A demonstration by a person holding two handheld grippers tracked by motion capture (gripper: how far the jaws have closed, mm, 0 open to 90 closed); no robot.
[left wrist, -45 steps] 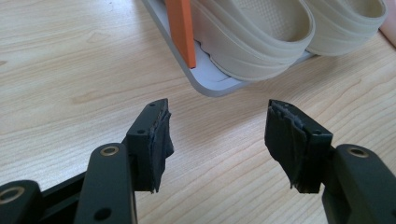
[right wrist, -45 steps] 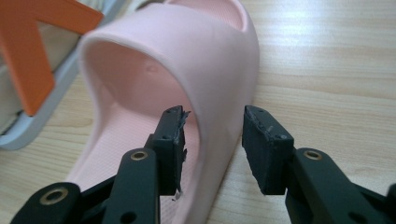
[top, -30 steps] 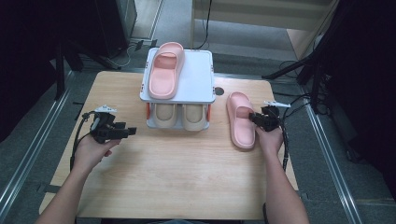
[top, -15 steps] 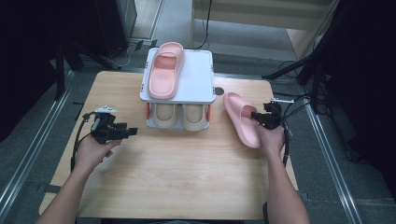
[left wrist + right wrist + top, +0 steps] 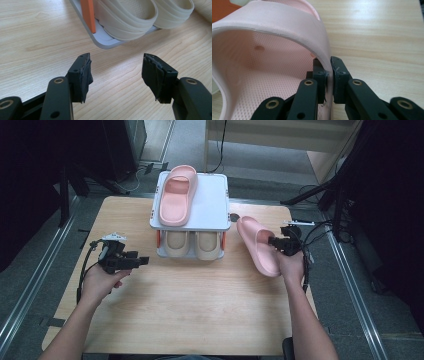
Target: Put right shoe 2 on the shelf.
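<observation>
The loose pink slipper (image 5: 257, 245), pinched at its strap by the right gripper (image 5: 276, 243) whose jaws have just closed, is held tilted right of the rack (image 5: 210, 202), long axis near-to-far, the free top space lying far-left, while the left gripper (image 5: 137, 261) is kept wide and empty.

Tongs (image 5: 116, 75) agape — beige slippers (image 5: 130, 17) beyond.

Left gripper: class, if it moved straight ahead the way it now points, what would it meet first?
Probably the shoe rack's grey bottom tray, with the beige slippers just behind its edge. The left gripper is open with nothing in it, and bare wooden table lies between; depth is hard to judge.
</observation>
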